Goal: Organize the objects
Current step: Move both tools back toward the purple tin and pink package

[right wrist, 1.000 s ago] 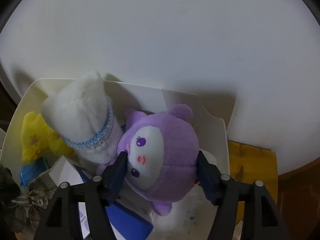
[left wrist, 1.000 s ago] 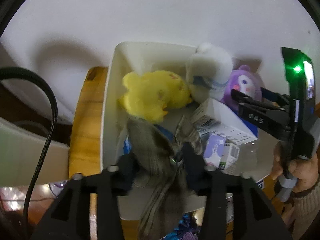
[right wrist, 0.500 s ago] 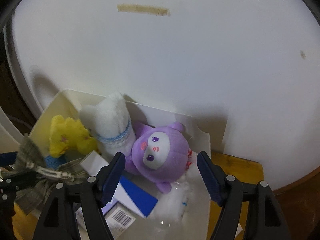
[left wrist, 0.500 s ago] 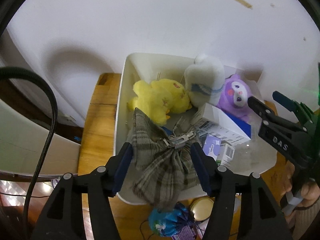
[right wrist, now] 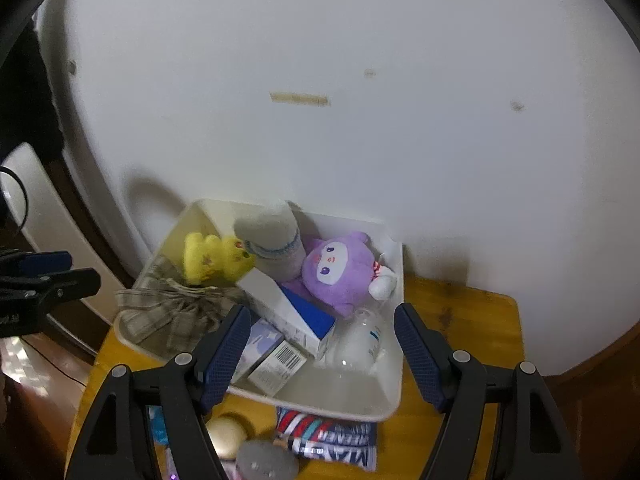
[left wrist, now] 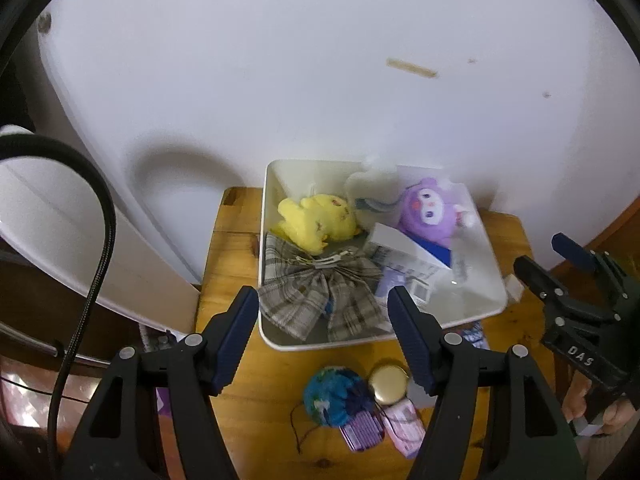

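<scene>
A white bin (left wrist: pixel 263 240) (right wrist: pixel 394 364) stands on a wooden table against the wall. In it lie a plaid bow (left wrist: pixel 288 304) (right wrist: pixel 168 312), a yellow plush (left wrist: pixel 316 220) (right wrist: pixel 212 258), a white plush (left wrist: pixel 372 188) (right wrist: pixel 272 240), a purple plush (left wrist: pixel 428 212) (right wrist: pixel 336 272), a white and blue box (left wrist: pixel 404 248) (right wrist: pixel 288 308) and a clear bottle (right wrist: pixel 360 344). My left gripper (left wrist: pixel 322 296) hovers above the bin's near edge, its jaws opening with nothing between them. My right gripper (right wrist: pixel 320 312) is open and empty, held back above the bin.
On the wooden table (left wrist: pixel 228 256) in front of the bin lie a blue-green pouch (left wrist: pixel 332 396), a gold round lid (left wrist: pixel 388 386), pink packets (left wrist: pixel 402 426) and a striped packet (right wrist: pixel 328 438). A white panel (left wrist: pixel 80 220) leans at the left. A white wall rises right behind the bin.
Both grippers have pulled up and back from the bin. The left let go of the plaid bow, which now lies in the bin's near left corner. The right withdrew from around the purple plush.
</scene>
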A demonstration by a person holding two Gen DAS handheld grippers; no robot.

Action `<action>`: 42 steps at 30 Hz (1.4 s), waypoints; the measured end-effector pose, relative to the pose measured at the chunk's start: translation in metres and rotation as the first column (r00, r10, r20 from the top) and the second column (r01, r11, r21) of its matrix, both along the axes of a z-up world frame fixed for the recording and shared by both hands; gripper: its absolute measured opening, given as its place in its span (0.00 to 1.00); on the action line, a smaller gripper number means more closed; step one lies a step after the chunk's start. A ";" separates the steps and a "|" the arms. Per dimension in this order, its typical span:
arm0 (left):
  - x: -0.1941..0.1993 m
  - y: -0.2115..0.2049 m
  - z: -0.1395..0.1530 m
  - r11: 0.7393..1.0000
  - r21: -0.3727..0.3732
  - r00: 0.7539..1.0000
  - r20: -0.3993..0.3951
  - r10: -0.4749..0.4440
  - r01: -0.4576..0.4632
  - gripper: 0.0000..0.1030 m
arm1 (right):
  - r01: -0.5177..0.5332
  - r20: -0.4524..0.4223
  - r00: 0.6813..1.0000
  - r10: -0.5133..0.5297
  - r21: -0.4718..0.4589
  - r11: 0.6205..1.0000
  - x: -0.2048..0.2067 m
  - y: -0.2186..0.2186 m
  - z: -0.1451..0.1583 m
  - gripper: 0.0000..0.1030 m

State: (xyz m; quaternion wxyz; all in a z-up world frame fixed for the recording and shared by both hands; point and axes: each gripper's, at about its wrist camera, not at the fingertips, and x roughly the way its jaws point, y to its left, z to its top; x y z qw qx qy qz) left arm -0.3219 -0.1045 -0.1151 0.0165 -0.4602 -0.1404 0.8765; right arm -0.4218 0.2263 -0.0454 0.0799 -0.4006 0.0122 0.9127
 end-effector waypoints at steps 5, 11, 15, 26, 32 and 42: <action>0.029 0.009 0.021 1.000 -0.013 0.999 -0.036 -0.028 0.027 0.69 | -0.007 -0.064 0.998 0.005 -0.028 1.000 0.045 -0.004 0.038 0.73; 0.063 0.021 0.038 0.997 -0.025 0.996 -0.053 -0.068 0.066 0.69 | -0.010 -0.122 0.993 0.006 -0.027 1.000 0.089 -0.007 0.066 0.74; 0.080 0.028 0.048 0.996 -0.026 0.994 -0.063 -0.088 0.087 0.69 | -0.008 -0.151 0.989 0.004 -0.028 1.000 0.115 -0.007 0.079 0.75; 0.111 0.050 0.052 0.990 -0.004 0.987 -0.073 -0.144 0.144 0.69 | 0.004 -0.209 0.978 -0.018 -0.068 0.998 0.173 0.007 0.090 0.76; 0.125 0.056 0.034 0.986 0.022 0.985 -0.042 -0.165 0.166 0.69 | -0.001 -0.218 0.976 -0.018 -0.085 0.996 0.198 0.005 0.076 0.76; 0.154 0.077 -0.023 0.986 -0.015 0.986 -0.024 -0.167 0.167 0.69 | -0.006 -0.150 0.989 -0.017 -0.154 0.988 0.219 -0.018 0.004 0.76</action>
